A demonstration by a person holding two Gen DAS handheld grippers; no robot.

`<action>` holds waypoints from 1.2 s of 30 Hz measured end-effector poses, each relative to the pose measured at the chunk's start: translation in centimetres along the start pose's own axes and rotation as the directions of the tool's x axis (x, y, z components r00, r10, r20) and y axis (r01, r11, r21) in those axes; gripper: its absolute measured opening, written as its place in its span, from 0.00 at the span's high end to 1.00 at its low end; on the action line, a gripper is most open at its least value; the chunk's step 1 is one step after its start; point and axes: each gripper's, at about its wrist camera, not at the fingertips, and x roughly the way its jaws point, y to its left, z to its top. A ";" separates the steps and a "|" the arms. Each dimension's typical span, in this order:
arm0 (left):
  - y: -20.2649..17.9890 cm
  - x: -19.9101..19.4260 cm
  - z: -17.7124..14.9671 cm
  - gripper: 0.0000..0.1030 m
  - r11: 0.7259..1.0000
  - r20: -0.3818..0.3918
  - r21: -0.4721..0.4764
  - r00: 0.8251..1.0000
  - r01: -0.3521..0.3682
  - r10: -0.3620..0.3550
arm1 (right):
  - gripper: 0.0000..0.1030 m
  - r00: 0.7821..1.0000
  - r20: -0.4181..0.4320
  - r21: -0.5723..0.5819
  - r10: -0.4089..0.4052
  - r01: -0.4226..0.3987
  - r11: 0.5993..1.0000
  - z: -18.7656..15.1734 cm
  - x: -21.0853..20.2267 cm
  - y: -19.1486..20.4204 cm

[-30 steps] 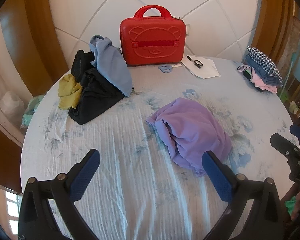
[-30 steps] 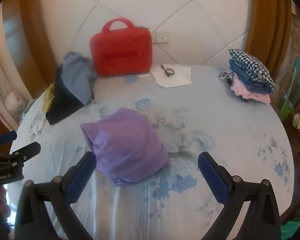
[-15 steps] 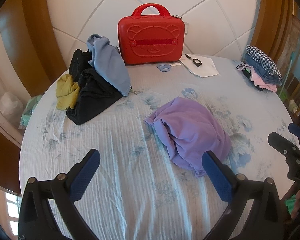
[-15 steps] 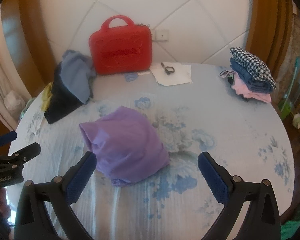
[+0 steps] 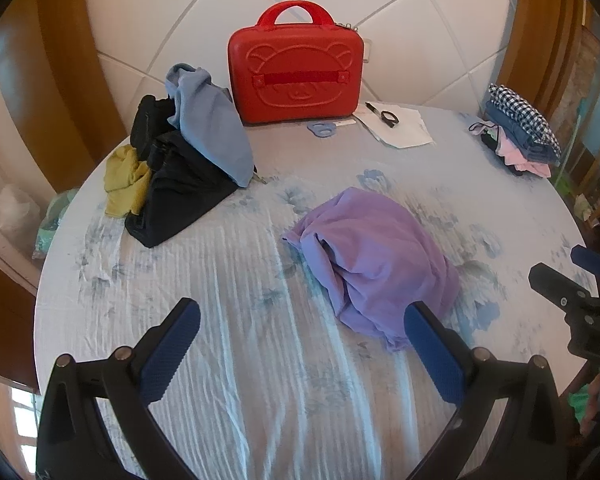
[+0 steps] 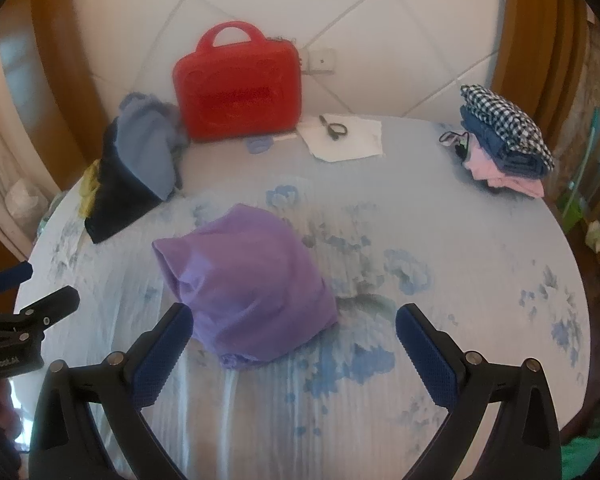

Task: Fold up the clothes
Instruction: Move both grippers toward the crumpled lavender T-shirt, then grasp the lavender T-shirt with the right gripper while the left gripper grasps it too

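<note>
Clearly both tools hang above the counter (image 5: 260, 360) with nothing between their jaws. Far ahead and left of the left gripper (image 5: 300, 344), whose jaws stand wide apart, a loose heap of dark, blue and yellow clothes (image 5: 180, 176) slumps just beside a red case (image 5: 296, 76). The purple garment (image 5: 376, 256) lies crumpled in a mound ahead of that tool's right jaw; for the right gripper (image 6: 294, 344), jaws also spread wide, the same mound sits just ahead of its left jaw. It looks soft, light and limp (likely to sag and bunch when lifted), so I'd pinch a free edge or corner rather than the bulging middle. Far ahead and right, a folded stack (image 6: 508, 136) rests near the counter's rim.
</note>
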 end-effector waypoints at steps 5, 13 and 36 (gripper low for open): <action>0.3 0.9 0.1 0.00 1.000 -0.013 -0.006 1.000 0.010 -0.010 | 0.00 1.000 -0.019 0.013 0.014 -0.014 1.000 -0.2 0.8 -0.3; 2.8 6.8 0.4 0.00 0.999 -0.051 -0.038 0.998 0.030 -0.032 | 0.00 0.991 -0.121 0.043 0.065 -0.060 0.997 -1.2 5.9 -1.0; -0.3 14.6 6.3 0.90 0.988 -0.038 0.048 0.989 0.147 -0.146 | 0.68 0.972 -0.210 -0.059 0.109 -0.124 0.991 0.4 16.2 1.1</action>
